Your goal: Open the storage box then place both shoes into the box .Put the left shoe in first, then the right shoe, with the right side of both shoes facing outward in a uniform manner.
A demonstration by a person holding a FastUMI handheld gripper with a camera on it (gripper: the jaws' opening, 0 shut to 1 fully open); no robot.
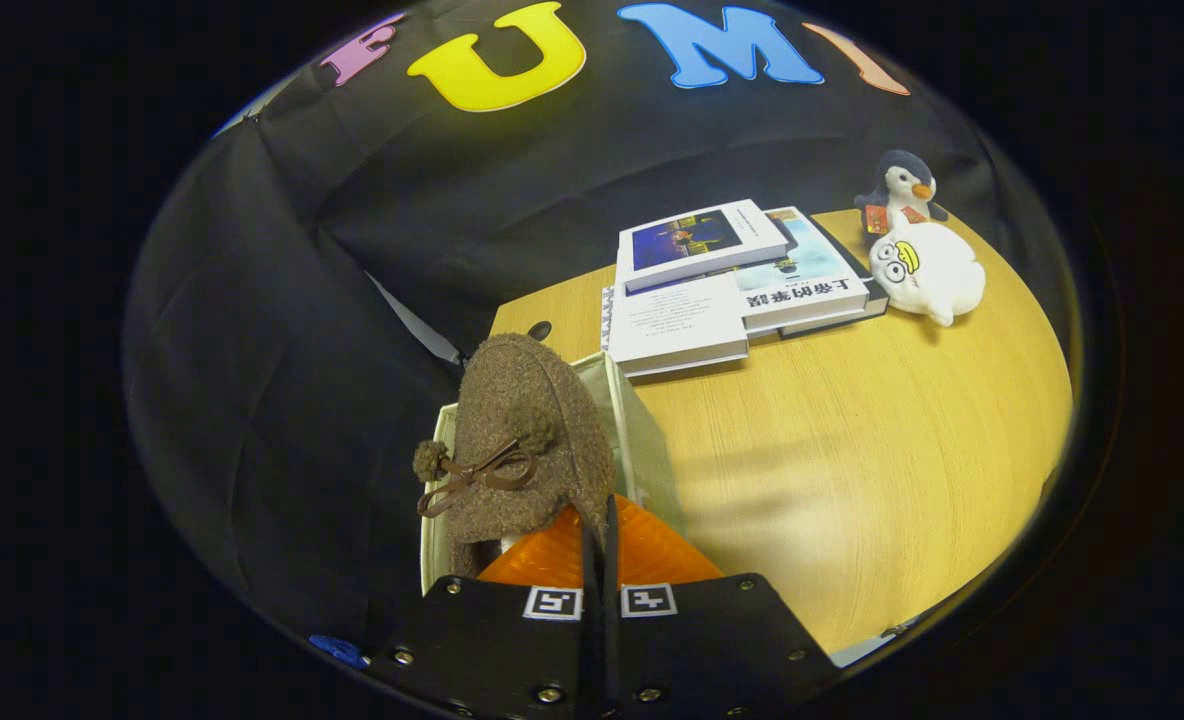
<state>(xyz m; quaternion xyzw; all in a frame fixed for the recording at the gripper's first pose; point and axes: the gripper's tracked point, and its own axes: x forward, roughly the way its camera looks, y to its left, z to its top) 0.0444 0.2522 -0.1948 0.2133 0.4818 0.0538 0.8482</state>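
One brown fuzzy shoe point(517, 440) gripped at its near edge by the gripper point(600, 545), fingers point(642, 550) clenched almost together on the thin rim. Toe pointing away, bow and pom-pom on top, hanging over the open storage box point(632, 420) at the left end of the wooden table point(852, 470). Cannot tell whether the sole touches the box floor. Far beyond, a stack of books point(727, 280) near the table's back edge. Right of the books, a white plush toy point(927, 270) lying just before a small penguin plush point(900, 190).
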